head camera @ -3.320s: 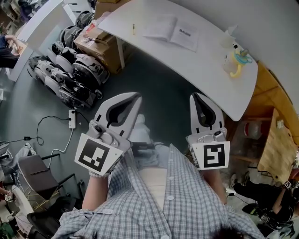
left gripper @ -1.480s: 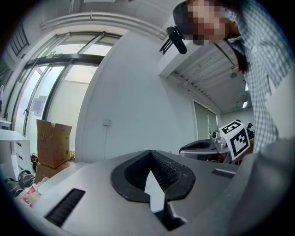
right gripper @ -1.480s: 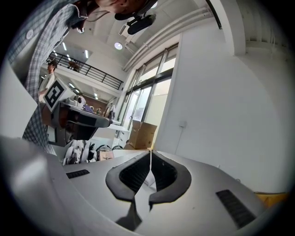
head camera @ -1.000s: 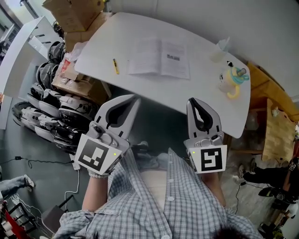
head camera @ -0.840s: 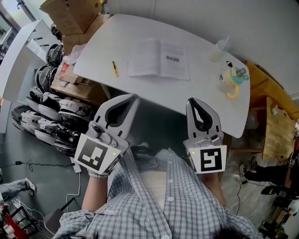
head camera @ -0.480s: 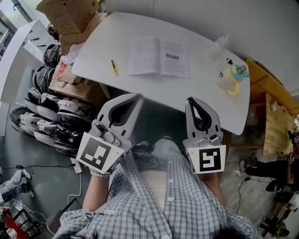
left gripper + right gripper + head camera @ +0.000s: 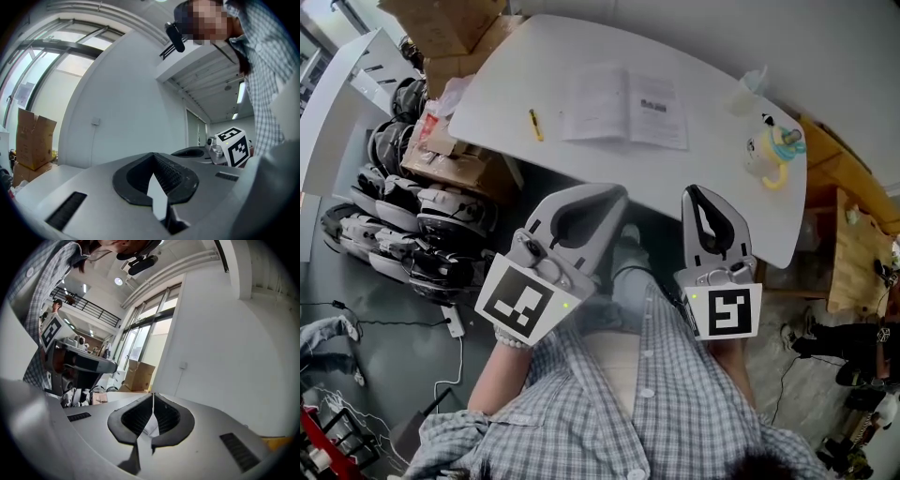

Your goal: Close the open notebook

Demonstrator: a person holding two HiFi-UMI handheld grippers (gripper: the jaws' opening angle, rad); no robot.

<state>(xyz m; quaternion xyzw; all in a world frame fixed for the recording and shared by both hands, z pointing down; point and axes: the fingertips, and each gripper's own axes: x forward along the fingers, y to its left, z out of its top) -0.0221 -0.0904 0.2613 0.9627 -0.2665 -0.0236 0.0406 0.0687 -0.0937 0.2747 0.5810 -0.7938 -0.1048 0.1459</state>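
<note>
The open notebook (image 7: pixel 626 105) lies flat on the far half of the white table (image 7: pixel 712 178), its pages showing some print. Both grippers hang short of the table's near edge, well back from the notebook. My left gripper (image 7: pixel 622 192) is shut with nothing in it, its tip by the table edge below the notebook. In the left gripper view its jaws (image 7: pixel 152 155) meet at the tip and point level toward a white wall. My right gripper (image 7: pixel 692 190) is shut and empty too; the right gripper view shows its tips (image 7: pixel 153 395) touching.
A yellow pen (image 7: pixel 536 125) lies left of the notebook. A yellow and teal toy (image 7: pixel 773 150) and a clear cup (image 7: pixel 752 86) stand at the table's right end. Cardboard boxes (image 7: pixel 441 19) and round black-and-white gear (image 7: pixel 394 216) crowd the floor at left. Wooden furniture (image 7: pixel 844 216) stands right.
My left gripper has swung right and forward toward the table edge, closer to the right gripper. The right gripper has kept its place. Both stay shut.
</note>
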